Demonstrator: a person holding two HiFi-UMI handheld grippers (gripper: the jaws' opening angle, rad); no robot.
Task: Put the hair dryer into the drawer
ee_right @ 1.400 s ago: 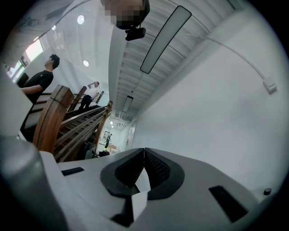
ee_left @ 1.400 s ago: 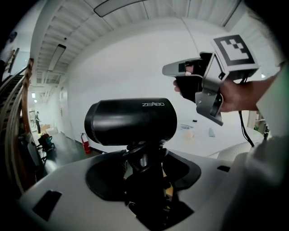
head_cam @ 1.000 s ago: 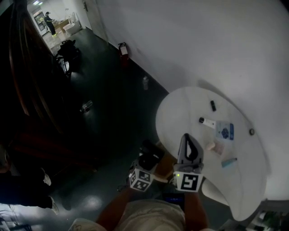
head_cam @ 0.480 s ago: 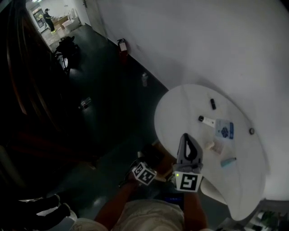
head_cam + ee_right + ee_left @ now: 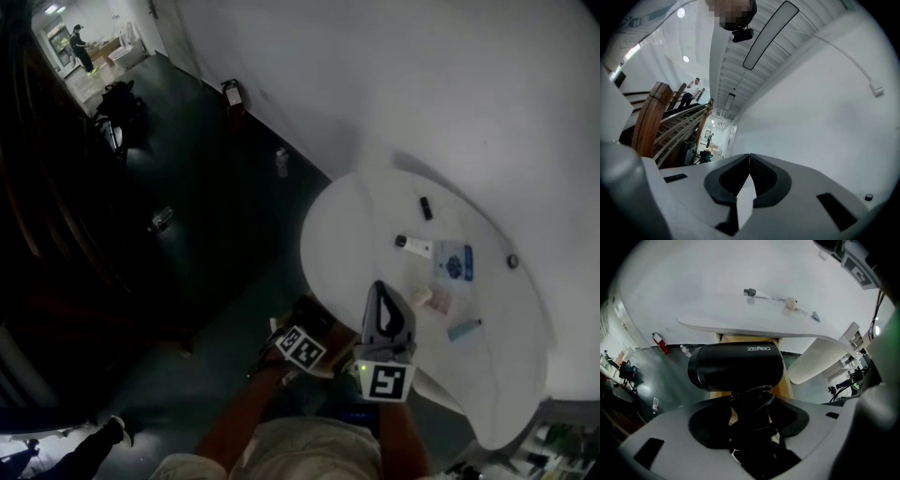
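Observation:
The black hair dryer (image 5: 736,366) fills the middle of the left gripper view, barrel lying sideways, its cord-wrapped handle clamped between the jaws of my left gripper (image 5: 752,401). Behind it stands a wooden unit (image 5: 786,380) under the white table (image 5: 740,326); I cannot tell whether a drawer is open. In the head view the left gripper (image 5: 302,333) hangs low beside the table's near edge (image 5: 314,272). My right gripper (image 5: 382,302) points up over the table, jaws shut with nothing between them (image 5: 750,157).
On the table lie a white tube (image 5: 412,245), a blue-white packet (image 5: 453,261), a small black item (image 5: 425,207) and a teal item (image 5: 464,328). A white ribbed column (image 5: 820,357) stands right of the wooden unit. Dark floor spreads left, with a fire extinguisher (image 5: 231,96).
My left gripper with the hair dryer has moved up and closer to the table's edge. The right gripper holds the same pose. The head view has shifted slightly.

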